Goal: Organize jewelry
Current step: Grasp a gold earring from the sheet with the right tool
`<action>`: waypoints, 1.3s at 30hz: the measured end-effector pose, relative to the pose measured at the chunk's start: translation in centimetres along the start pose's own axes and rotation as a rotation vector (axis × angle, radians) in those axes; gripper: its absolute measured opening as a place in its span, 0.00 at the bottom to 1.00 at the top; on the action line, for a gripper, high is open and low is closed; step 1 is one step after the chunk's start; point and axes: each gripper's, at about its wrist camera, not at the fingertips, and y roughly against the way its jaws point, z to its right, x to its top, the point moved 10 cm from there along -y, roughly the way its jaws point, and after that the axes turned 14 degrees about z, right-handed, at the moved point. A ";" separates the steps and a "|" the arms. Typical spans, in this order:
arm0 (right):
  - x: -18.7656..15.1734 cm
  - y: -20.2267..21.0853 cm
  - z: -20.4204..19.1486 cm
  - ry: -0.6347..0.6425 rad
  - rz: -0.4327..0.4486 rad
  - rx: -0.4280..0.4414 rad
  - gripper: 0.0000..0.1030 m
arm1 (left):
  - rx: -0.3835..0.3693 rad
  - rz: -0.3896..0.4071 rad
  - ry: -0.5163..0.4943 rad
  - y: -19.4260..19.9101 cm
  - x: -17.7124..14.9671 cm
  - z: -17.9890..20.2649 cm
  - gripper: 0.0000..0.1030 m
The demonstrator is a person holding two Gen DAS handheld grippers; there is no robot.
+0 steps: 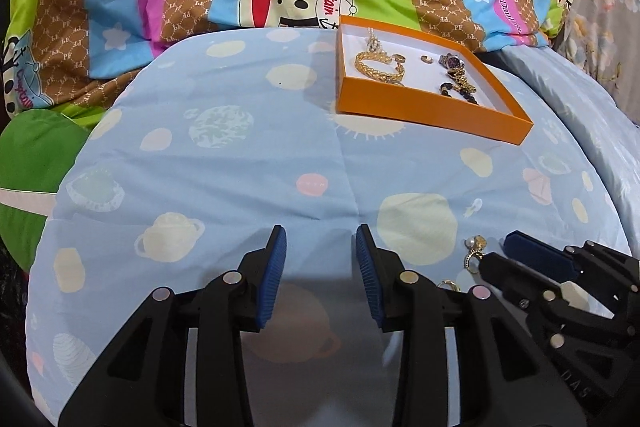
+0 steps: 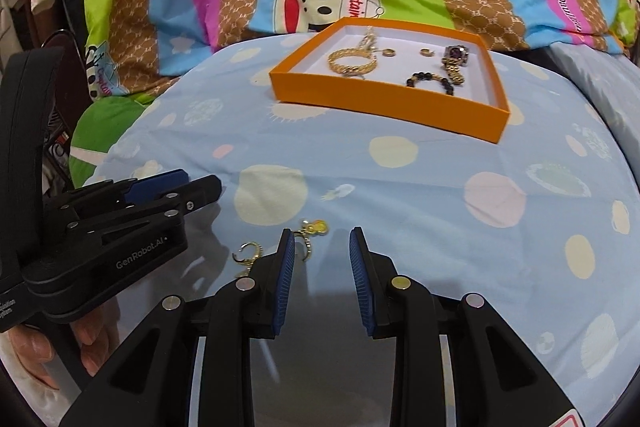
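1. The right gripper (image 2: 322,239) is spread open and holds nothing; a gold ring (image 2: 310,235) lies on the blue sheet (image 2: 440,207) just beyond its left fingertip, partly hidden by the pad.
2. The left gripper (image 1: 321,237) is also open and empty, with only sheet between its fingers.
3. The orange box (image 2: 384,103) sits farther back, holding a gold bracelet (image 2: 352,63), bead bracelet (image 2: 430,79) and watch (image 2: 456,61).
4. Only the right wrist view shows a gold hoop (image 2: 248,254) clearly; the ring's topper is blurred, possibly a pearl.
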 end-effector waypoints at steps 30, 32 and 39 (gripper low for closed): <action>0.3 0.6 2.6 -0.014 0.034 -0.094 0.12 | -0.099 0.001 -0.089 1.2 -0.9 4.7 0.46; 0.3 0.5 2.7 -0.017 0.032 -0.098 0.12 | -0.098 -0.001 -0.093 1.2 -1.0 4.9 0.46; 0.2 0.5 2.8 -0.024 0.030 -0.099 0.12 | -0.088 -0.006 -0.107 1.0 -1.2 4.9 0.46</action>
